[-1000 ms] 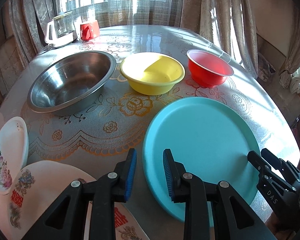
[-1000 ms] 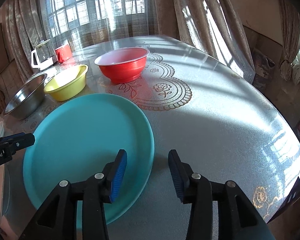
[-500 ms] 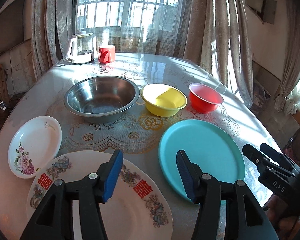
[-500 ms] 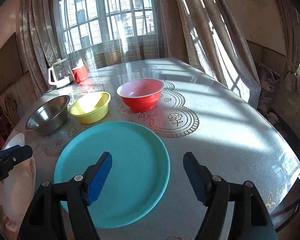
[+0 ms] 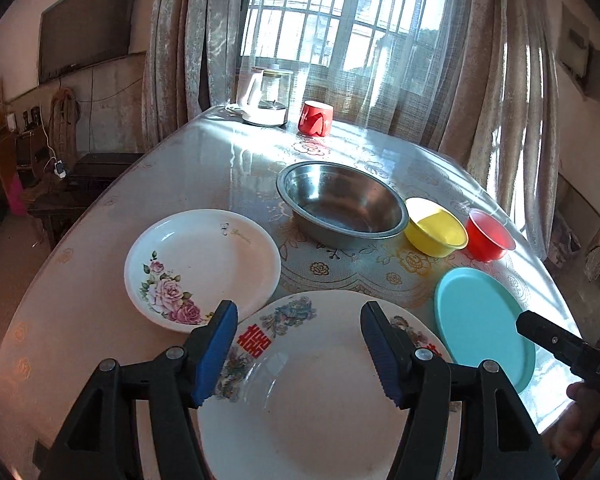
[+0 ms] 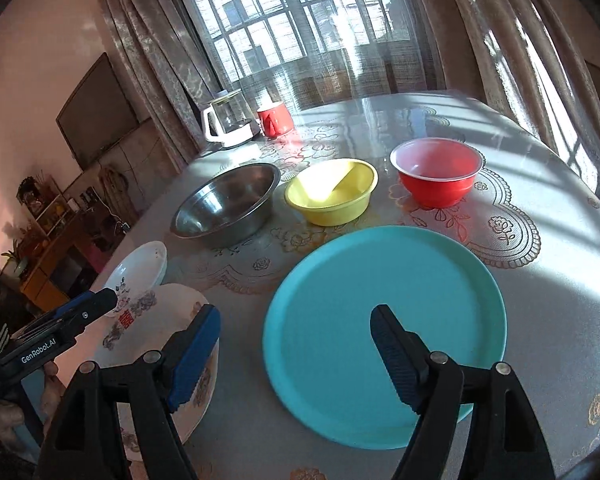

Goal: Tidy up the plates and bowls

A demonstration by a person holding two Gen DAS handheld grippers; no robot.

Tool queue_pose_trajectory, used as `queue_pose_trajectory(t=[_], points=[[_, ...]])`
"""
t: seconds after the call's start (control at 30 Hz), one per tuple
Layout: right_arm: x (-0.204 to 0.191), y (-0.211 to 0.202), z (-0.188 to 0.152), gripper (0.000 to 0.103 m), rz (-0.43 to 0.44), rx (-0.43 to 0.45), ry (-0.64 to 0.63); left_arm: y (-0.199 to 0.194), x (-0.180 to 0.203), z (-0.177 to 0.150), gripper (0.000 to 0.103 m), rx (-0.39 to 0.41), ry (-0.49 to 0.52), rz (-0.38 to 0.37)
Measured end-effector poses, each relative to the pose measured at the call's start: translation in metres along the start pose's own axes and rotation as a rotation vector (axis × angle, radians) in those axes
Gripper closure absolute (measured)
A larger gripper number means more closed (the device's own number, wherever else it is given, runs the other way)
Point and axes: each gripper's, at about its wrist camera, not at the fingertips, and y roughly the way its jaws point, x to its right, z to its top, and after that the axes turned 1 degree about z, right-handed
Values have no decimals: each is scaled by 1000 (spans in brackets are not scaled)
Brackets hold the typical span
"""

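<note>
Both grippers backed off the teal plate (image 6: 384, 312), jaws just spread wide, nothing held; stacking hasn't started yet.

At the far edge of the table (image 5: 204, 168) we note a white kettle (image 5: 266, 98) with a red mug (image 5: 316, 118) just beside it. Curtains (image 5: 496, 92) hang around the window (image 5: 352, 16) at top centre. A dark television (image 5: 86, 20) hangs upper left.
</note>
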Motion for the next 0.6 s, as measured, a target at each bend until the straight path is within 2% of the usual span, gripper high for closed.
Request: queue_pose_trajectory(t=[0.07, 0.2, 0.37, 0.47, 0.57, 0.6], points=[[-8, 8, 3, 24, 59, -27, 14, -3, -18, -1, 36, 7, -29, 11], [-31, 29, 9, 24, 153, -100, 0, -8, -56, -4, 23, 29, -109, 48], [-67, 56, 21, 28, 253, -164, -42, -8, -105, -6, 23, 27, -219, 66], [-85, 76, 30, 29, 286, -197, -47, -6, -125, -7, 26, 30, -249, 89], [-103, 99, 38, 35, 303, -236, -51, 3, -143, -6, 28, 4, -288, 81], [-108, 107, 41, 36, 310, -250, -50, 7, -148, -5, 32, -8, -301, 82]])
